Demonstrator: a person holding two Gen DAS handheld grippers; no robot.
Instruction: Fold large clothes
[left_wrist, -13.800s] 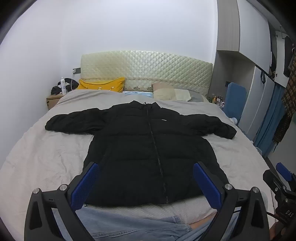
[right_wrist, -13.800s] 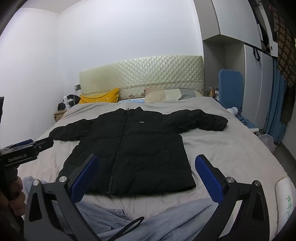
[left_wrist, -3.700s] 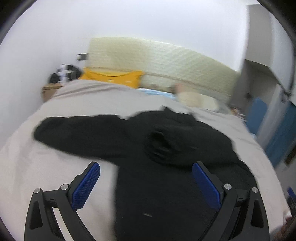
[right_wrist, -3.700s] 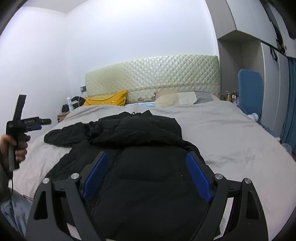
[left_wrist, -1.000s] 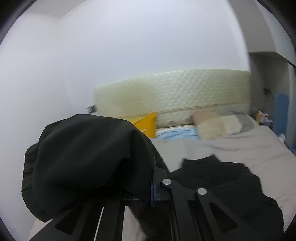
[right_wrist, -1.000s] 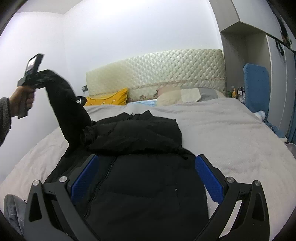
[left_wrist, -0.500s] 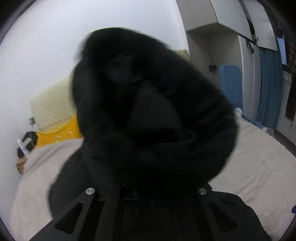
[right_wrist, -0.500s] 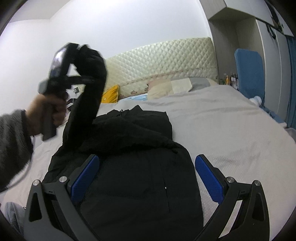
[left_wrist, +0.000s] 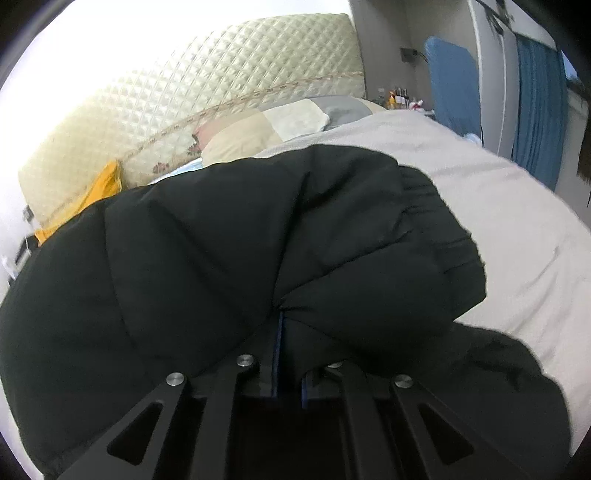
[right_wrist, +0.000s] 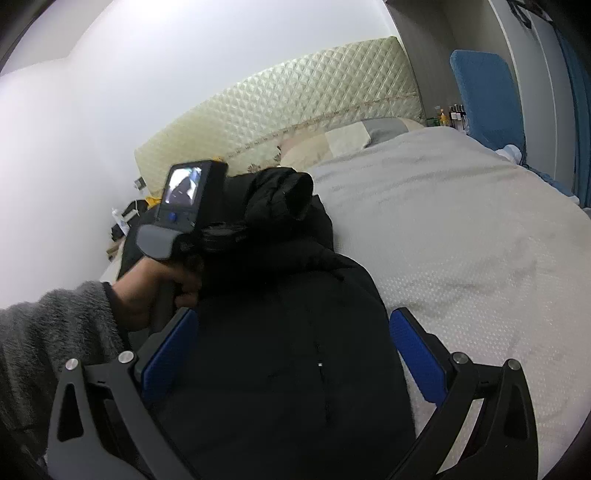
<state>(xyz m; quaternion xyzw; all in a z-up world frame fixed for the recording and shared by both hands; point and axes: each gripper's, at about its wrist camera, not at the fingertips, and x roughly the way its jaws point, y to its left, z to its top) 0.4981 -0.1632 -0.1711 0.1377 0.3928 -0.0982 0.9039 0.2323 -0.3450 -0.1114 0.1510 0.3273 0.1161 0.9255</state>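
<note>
Left wrist view: the left gripper (left_wrist: 284, 325) has its jaws pressed together, pinching a sleeve (left_wrist: 258, 236) of the black jacket, which fills the frame from 9 to 3 o'clock. The bed (left_wrist: 517, 221) shows at 2 o'clock, the quilted headboard (left_wrist: 184, 85) at 11.

Right wrist view: the right gripper (right_wrist: 291, 354) hangs spread wide above the jacket (right_wrist: 288, 369), touching nothing. At 10 o'clock the left hand (right_wrist: 155, 280) holds its gripper, sleeve bunched over the jacket body.

The jacket (right_wrist: 288, 369) lies on the bed (right_wrist: 461, 229), pillows (right_wrist: 332, 142) and headboard (right_wrist: 280, 114) behind it.
</note>
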